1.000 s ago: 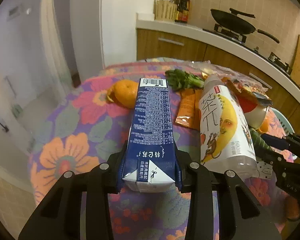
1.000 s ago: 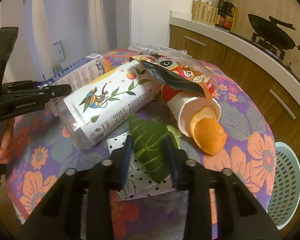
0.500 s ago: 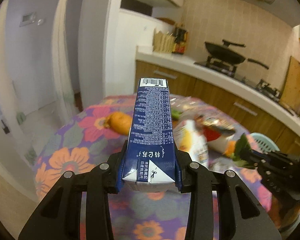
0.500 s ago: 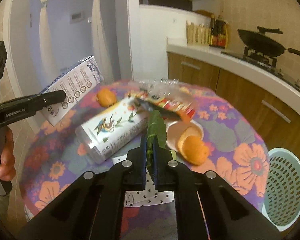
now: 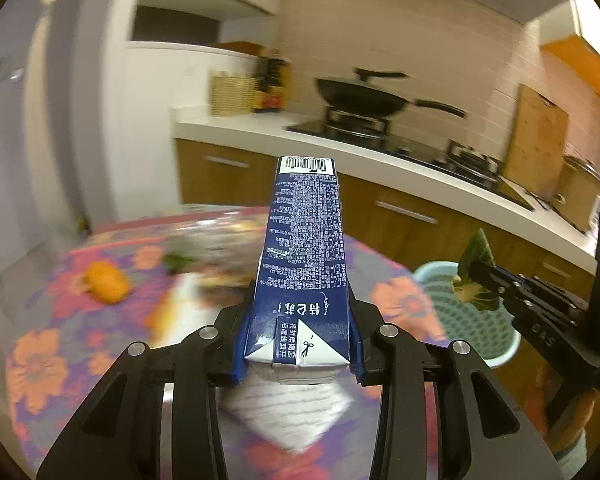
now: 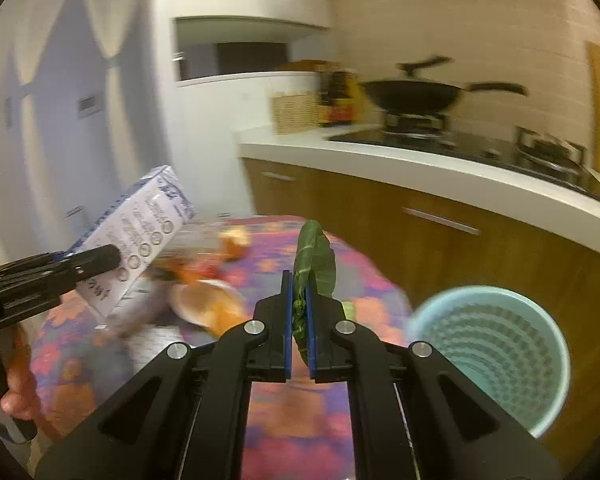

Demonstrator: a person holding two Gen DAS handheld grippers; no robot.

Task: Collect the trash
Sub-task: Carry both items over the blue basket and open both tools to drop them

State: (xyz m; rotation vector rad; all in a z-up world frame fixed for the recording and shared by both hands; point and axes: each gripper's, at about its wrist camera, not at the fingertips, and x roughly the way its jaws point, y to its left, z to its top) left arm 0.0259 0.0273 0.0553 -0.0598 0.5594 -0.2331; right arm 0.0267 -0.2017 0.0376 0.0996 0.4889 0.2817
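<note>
Spreading below both grippers, the floral table (image 5: 36, 364) carries blurred litter; a basket (image 6: 496, 356) stands beside it. Left gripper (image 5: 298, 344) clamps a carton (image 5: 304, 264) aloft; right gripper (image 6: 298, 320) pinches a leaf (image 6: 314, 264).

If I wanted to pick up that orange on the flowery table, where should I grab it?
Grab the orange around its round middle, coming straight down from above. It lies alone on the flowery tablecloth, apart from the blurred pile of trash, so fingers probably fit on both sides. Being round, it may slip if pinched near an edge. The picture is blurry, so finer detail can't be told.
</note>
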